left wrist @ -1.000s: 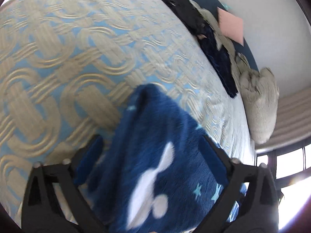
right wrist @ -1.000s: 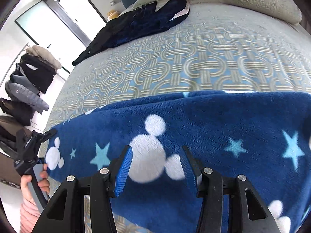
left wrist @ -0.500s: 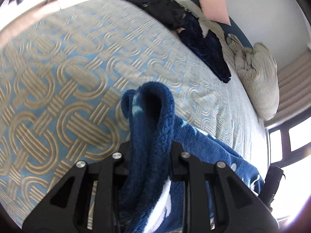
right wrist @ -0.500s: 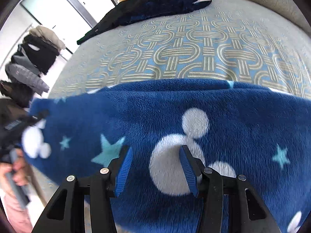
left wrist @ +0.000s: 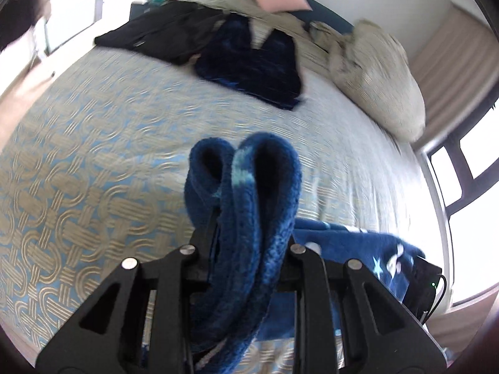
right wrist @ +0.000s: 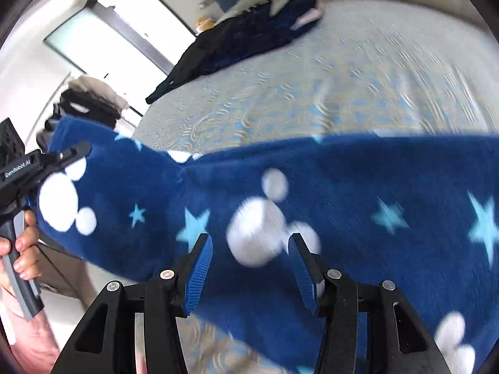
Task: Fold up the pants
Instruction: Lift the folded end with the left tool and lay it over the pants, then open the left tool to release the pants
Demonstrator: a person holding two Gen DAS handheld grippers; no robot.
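Left gripper (left wrist: 246, 237) clamped on bunched pants (right wrist: 312, 212) end; right gripper (right wrist: 251, 268) half-open, empty. Risk: thick fleece slipping out, sagging crooked onto bed (left wrist: 93, 143).

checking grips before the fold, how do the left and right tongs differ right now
The left tongs are clamped on a bunched end of the blue fleece pants, lifting it off the bed; the right tongs stand open and grip nothing. The left pads are buried in fleece; the right's ribbed blue pads show plainly, with the pants spread flat beyond them. Both are black two-finger tongs, pointing down at the pants.
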